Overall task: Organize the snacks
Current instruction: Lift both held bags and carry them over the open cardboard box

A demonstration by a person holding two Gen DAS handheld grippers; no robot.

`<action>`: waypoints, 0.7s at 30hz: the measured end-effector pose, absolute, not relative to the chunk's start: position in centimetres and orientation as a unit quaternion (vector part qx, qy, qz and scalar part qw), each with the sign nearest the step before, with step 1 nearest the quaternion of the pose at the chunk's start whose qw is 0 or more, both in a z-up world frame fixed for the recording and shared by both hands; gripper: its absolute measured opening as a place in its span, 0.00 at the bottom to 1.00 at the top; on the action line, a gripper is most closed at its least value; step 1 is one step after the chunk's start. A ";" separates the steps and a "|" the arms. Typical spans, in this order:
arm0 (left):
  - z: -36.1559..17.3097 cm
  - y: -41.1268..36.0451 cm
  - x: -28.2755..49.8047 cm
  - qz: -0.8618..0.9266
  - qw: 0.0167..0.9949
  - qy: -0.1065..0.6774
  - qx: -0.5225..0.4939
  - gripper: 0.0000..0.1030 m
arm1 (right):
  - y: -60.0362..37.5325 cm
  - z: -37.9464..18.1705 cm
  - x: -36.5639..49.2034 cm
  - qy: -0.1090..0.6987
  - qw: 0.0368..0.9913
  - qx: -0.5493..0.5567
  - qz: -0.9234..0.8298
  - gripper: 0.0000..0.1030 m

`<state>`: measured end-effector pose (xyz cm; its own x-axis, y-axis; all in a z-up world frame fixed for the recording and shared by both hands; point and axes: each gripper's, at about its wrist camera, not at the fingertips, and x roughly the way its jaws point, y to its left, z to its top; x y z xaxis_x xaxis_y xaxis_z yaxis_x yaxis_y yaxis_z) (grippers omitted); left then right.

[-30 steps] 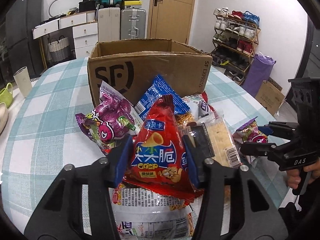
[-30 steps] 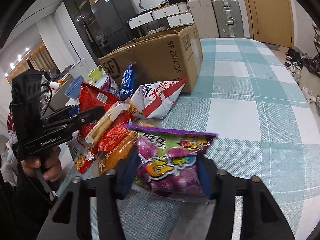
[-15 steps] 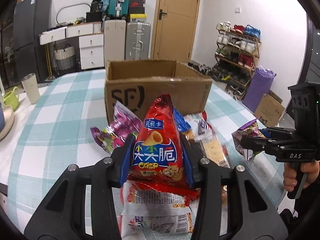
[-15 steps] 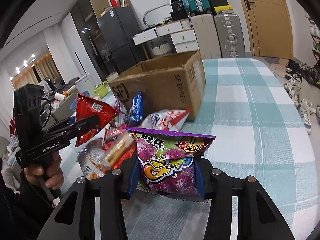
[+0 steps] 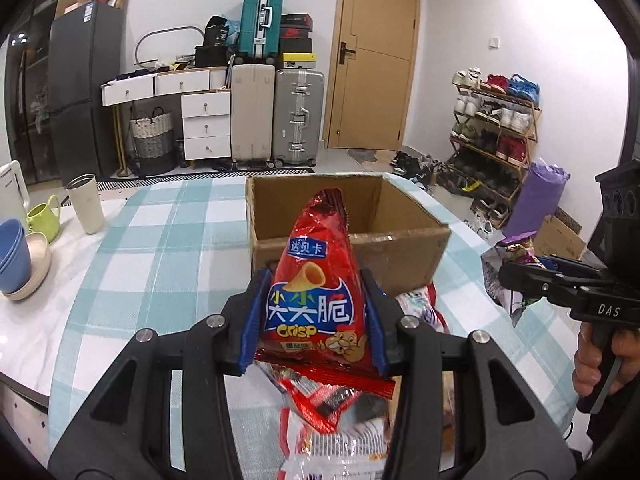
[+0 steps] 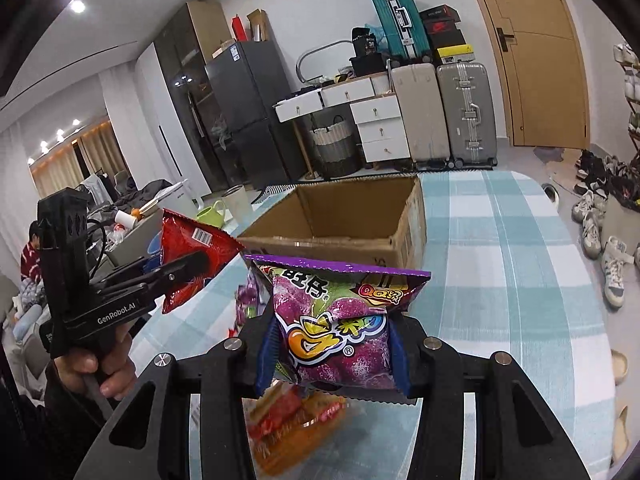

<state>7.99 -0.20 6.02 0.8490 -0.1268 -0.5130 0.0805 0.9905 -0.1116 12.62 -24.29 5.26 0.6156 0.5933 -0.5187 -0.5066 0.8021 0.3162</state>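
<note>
Two snack bags are hanging in the air above the desk [image 5: 168, 240].
The left gripper [image 5: 314, 316] is pinching a red crisp bag [image 5: 316, 288]; the right gripper [image 6: 332, 344] is pinching a purple candy bag [image 6: 336, 320], both before the open cardboard box [image 5: 400, 240].

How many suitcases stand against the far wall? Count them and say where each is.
3. A beige suitcase and a silver suitcase stand side by side on the floor left of the door; a teal suitcase stands on top. Clutter may hide more.

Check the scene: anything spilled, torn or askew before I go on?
Nothing stands out. The red bag sits upright in the left gripper, the purple bag in the right gripper; neither looks torn. The box stands open and square.
</note>
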 end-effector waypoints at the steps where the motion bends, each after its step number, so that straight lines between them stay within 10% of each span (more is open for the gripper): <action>1: 6.3 -0.1 8.3 -0.052 0.961 0.269 -0.043 0.39 | -24.0 5.6 13.0 0.312 0.897 0.069 0.305 0.45; 21: 8.4 -0.1 16.0 -0.047 0.959 0.275 -0.047 0.39 | -20.3 6.5 21.2 0.318 0.896 0.069 0.301 0.45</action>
